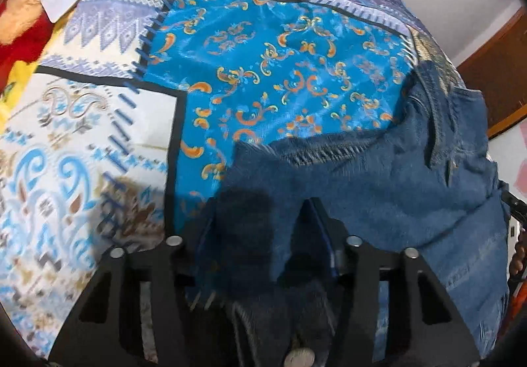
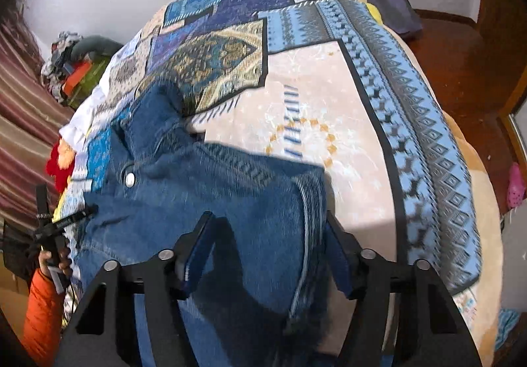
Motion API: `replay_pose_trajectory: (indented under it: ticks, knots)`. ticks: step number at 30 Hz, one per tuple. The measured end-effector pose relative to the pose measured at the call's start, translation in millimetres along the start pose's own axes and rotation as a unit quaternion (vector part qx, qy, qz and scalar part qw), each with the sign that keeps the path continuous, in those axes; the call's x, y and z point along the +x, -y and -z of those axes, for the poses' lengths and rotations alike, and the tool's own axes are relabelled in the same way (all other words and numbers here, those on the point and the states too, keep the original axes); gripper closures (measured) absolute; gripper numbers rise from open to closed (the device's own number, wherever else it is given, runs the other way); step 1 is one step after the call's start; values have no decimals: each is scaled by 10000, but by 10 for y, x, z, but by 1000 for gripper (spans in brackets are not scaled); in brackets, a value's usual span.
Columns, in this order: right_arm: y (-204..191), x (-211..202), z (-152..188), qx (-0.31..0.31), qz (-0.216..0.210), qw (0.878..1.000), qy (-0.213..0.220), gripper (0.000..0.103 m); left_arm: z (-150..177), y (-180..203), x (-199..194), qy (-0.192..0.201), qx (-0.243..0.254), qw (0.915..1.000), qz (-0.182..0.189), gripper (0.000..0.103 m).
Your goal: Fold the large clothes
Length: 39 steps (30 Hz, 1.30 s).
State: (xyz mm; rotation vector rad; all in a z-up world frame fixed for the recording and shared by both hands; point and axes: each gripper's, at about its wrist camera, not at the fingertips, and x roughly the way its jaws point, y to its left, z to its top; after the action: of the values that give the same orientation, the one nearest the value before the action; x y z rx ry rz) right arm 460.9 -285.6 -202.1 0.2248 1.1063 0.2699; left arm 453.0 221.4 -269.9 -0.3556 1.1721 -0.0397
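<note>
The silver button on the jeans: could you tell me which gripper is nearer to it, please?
Left. The left gripper lies just below the button; the right gripper is farther off, across the jeans.

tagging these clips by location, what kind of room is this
Most likely a bedroom in a home. The denim garment lies on a bed covered with a patterned patchwork bedspread. A wooden floor shows beside the bed, a striped curtain hangs at one side, and a pile of clothes sits by the white wall.
</note>
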Motion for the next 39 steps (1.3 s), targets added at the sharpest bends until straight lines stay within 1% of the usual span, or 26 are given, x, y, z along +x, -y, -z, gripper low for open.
replay_pose_trajectory:
  ticks: [1, 2, 3, 4, 7, 9, 11, 13, 16, 20, 21, 23, 27, 31, 33, 36, 37, 39]
  knots:
    - [-5, 19, -15, 14, -2, 10000, 30, 57, -24, 10, 25, 49, -10, 10000, 18, 74]
    - [-11, 48, -37, 29, 16, 10000, 50, 69, -36, 25, 37, 61, -19, 10000, 44, 82]
    - [-15, 65, -53, 24, 37, 10000, 73, 76, -44, 55, 40, 83, -27, 10000, -1, 85]
    - [-38, 91, -76, -49, 83, 9999, 83, 87, -52, 114, 33, 130, 15, 9999, -96, 91]
    - [-179, 76, -153, -407, 257, 9987, 195, 91, -41, 319, -123, 427, 342, 9967, -600, 94]
    - [-314, 14, -213, -678, 357, 9964, 355, 91, -33, 396, -325, 748, 492, 9929, -781, 95]
    - [-489, -39, -309, -1055, 371, 9925, 486, 92, -37, 422, -589, 1073, 536, 9896, -790, 95]
    - [-634, -55, -387, -1288, 402, 9892, 575, 93, -43, 422, -858, 1311, 447, 9881, -675, 95]
    - [-867, -4, -517, -1480, 389, 9860, 662, 93, -37, 416, -1184, 1591, 445, 9839, -687, 95]
    - [-1153, 44, -681, -1616, 313, 9827, 849, 93, -60, 310, -1449, 1840, 342, 9793, -766, 95]
    - [-1205, 54, -722, -1621, 270, 9823, 898, 93, -110, 266, -1451, 1851, 322, 9789, -797, 95]
    - [-1311, 105, -801, -1641, 283, 9812, 974, 93, -197, 159, -1403, 1840, 259, 9775, -996, 95]
    - [-1434, 358, -897, -1704, 435, 9799, 946, 93, -333, -134, -1145, 1592, -110, 9800, -1190, 95]
    - [-1433, 668, -908, -1763, 671, 9786, 820, 93, -399, -462, -794, 1243, -487, 9846, -1129, 95]
    - [-1393, 774, -896, -1796, 812, 9773, 780, 92, -416, -548, -662, 1129, -547, 9856, -1135, 94]
    - [-1268, 942, -875, -1707, 873, 9801, 520, 92, -433, -587, -496, 1003, -527, 9860, -1226, 93]
    - [-1233, 987, -864, -1690, 866, 9808, 448, 92, -442, -594, -428, 926, -500, 9859, -1299, 90]
    - [-1170, 1073, -836, -1674, 882, 9814, 319, 88, -445, -605, -334, 814, -444, 9855, -1423, 84]
